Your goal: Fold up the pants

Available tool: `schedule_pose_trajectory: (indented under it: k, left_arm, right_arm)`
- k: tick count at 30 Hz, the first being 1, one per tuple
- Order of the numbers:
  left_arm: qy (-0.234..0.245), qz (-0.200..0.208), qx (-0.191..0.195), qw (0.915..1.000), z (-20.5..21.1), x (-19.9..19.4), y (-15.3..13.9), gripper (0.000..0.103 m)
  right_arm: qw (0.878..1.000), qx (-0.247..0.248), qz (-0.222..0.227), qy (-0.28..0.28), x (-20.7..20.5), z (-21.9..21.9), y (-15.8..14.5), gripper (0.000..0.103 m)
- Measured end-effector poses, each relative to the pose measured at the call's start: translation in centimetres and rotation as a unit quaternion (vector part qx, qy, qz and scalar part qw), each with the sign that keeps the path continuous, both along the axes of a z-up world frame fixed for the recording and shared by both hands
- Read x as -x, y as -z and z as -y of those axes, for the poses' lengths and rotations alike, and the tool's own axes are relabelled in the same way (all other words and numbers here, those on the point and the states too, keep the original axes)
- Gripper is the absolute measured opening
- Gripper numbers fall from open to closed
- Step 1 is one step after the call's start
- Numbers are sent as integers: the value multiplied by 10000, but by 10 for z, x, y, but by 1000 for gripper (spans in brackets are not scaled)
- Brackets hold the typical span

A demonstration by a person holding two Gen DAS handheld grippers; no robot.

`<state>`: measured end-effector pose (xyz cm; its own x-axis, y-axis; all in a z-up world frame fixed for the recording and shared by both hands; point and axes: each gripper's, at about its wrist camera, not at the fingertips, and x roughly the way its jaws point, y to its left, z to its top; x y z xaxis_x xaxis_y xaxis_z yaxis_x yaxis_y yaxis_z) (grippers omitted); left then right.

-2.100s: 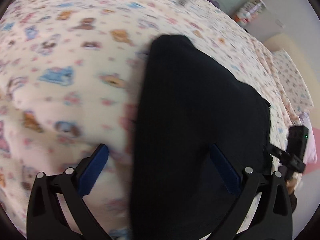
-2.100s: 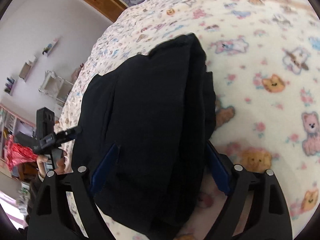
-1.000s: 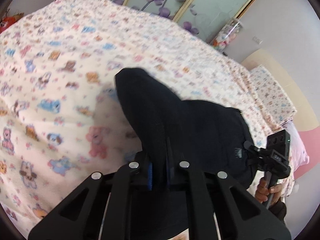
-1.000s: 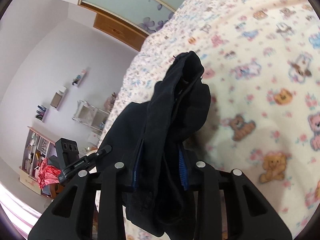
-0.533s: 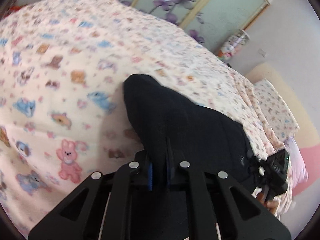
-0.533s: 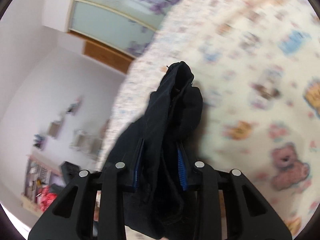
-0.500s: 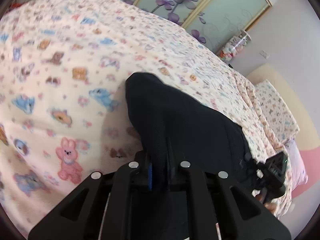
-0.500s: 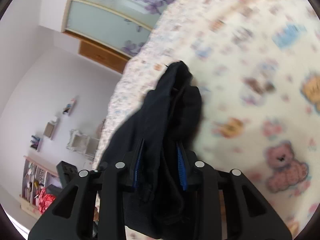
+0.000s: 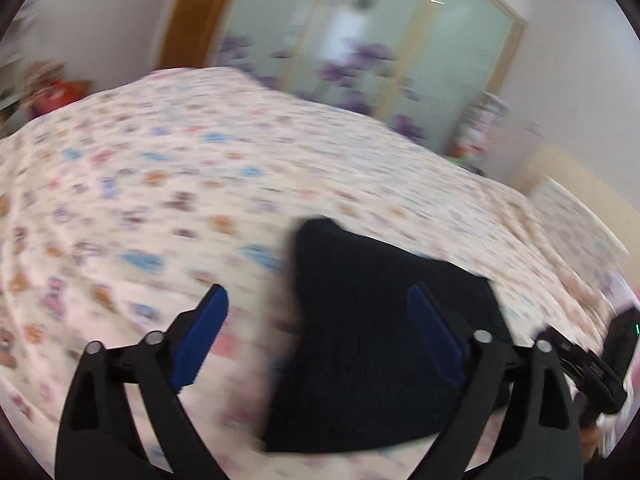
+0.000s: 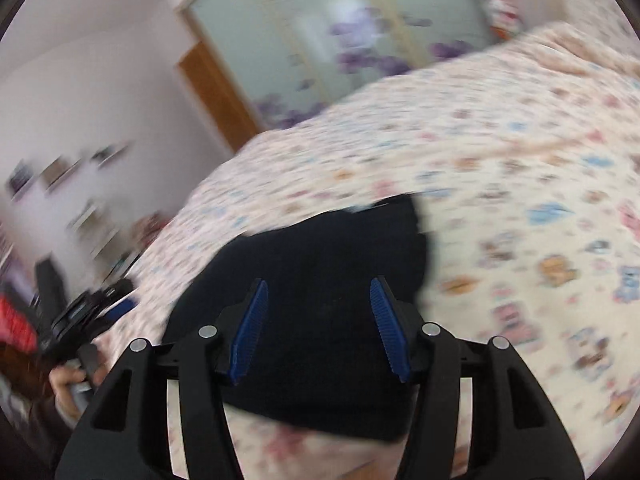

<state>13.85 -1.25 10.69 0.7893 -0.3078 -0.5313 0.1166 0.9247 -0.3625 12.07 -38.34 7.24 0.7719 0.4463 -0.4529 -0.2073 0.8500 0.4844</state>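
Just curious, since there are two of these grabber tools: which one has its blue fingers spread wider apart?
The left gripper: one finger hangs over the bedspread, the other over the black pants. The right gripper spans only pants.

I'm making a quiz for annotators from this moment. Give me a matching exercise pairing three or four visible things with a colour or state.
Column A:
1. pants
2. bedspread
3. left gripper
4. wardrobe doors

Column B:
a. open, holding nothing
b. black, lying in a folded bundle
c. frosted glass with purple flowers
d. cream with a small animal print

Pairs: 1-b, 2-d, 3-a, 4-c
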Motion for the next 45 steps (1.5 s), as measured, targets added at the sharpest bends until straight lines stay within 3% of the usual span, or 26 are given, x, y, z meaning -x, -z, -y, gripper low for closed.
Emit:
schedule_pose_trajectory:
  k: [3, 6, 8, 10, 13, 17, 18, 19, 20, 25, 27, 32, 36, 45]
  left_arm:
    - [452, -145, -206, 9987, 37, 4, 12, 94]
    - [402, -396, -594, 9966, 53, -2, 36, 95]
    - [266, -801, -934, 9920, 58, -13, 61, 95]
    - [204, -953, -1061, 9896, 58, -17, 85, 95]
    - [86, -794, -1241, 9890, 61, -11, 89, 99]
    - [-52, -503, -1196, 9915, 54, 14, 71, 100]
    - [-48, -322, -1174, 9925, 50, 30, 61, 101]
    - [-29, -184, -1185, 9928, 48, 42, 54, 101]
    - [-10, -52, -1221, 9925, 45, 57, 48, 101]
    - [-13, 344, -1718, 9845, 42, 128, 44, 101]
    - [-18, 267, -1844, 9825, 43, 143, 55, 101]
    - [-50, 142, -1486, 9888, 36, 152, 76, 101]
    - [-162, 220, -1350, 9905, 30, 155, 77, 101]
    - [-385, 358, -1846, 9814, 42, 164, 79, 101]
  right_arm:
    - [9994, -84, -1, -331, 9, -17, 6, 56]
    - [9986, 227, -343, -340, 8, -24, 27, 56]
    - [9963, 246, -730, -386, 0, -24, 55, 56]
    - [9977, 87, -568, -369, 4, -21, 66, 55]
    - [9979, 210, -519, -331, 6, -24, 65, 57]
    - [9979, 166, -523, -331, 12, -19, 50, 58]
    - [9982, 267, -488, -213, 20, -19, 41, 74]
    - [9983, 437, -394, -10, 29, -20, 32, 97]
    - [9977, 616, -157, 252, 46, -21, 21, 102]
    - [9853, 1380, 724, 699, 123, -55, 5, 102]
    - [9795, 1644, 775, 874, 137, -66, 12, 102]
    - [9726, 1942, 653, 1095, 150, -90, 33, 102]
    - [9652, 2121, 936, 1214, 165, -98, 35, 102]
    - [9644, 2028, 839, 1476, 169, -99, 41, 102]
